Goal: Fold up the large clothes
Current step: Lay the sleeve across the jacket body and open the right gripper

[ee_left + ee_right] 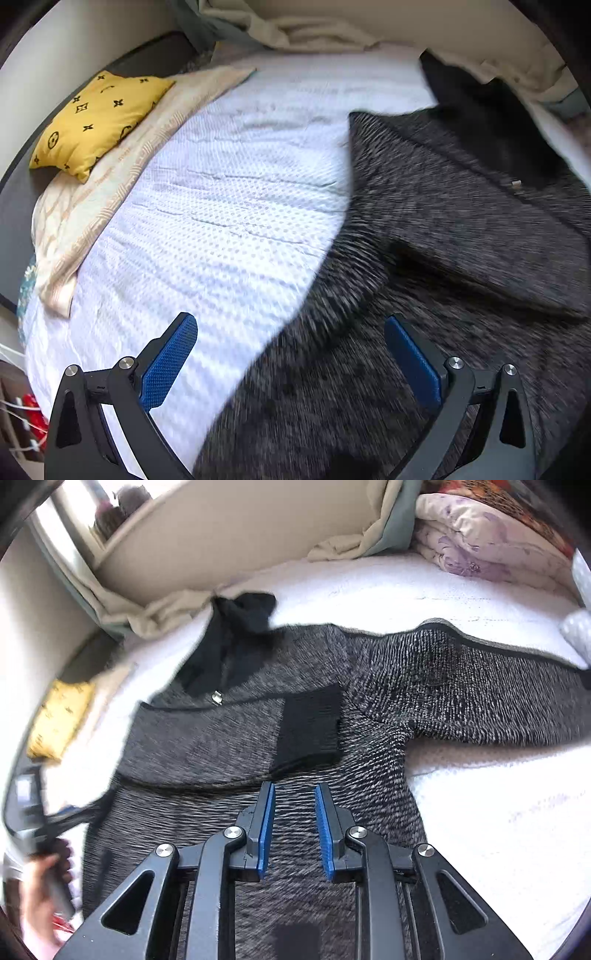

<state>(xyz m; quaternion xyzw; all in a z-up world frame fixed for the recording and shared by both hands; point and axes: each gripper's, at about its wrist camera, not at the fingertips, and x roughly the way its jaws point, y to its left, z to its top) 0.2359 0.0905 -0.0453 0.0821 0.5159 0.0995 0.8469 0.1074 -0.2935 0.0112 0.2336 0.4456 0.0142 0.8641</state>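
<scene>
A dark grey knitted hooded garment [207, 734] lies spread on the white bed; it also shows in the left wrist view [461, 236]. Its left sleeve is folded across the chest, the black cuff [310, 727] lying at the middle. The other sleeve [491, 698] stretches out to the right. The black hood [236, 638] points to the far side. My right gripper [294, 794] hovers over the garment's body, jaws partly open, empty. My left gripper [290, 328] is wide open and empty above the garment's left edge.
The white dotted bedsheet [221, 206] covers the bed. A yellow patterned pillow [96, 122] on a beige blanket [85, 218] lies at the left. A folded floral quilt [487, 542] sits at the far right. Curtains [162, 616] hang along the wall.
</scene>
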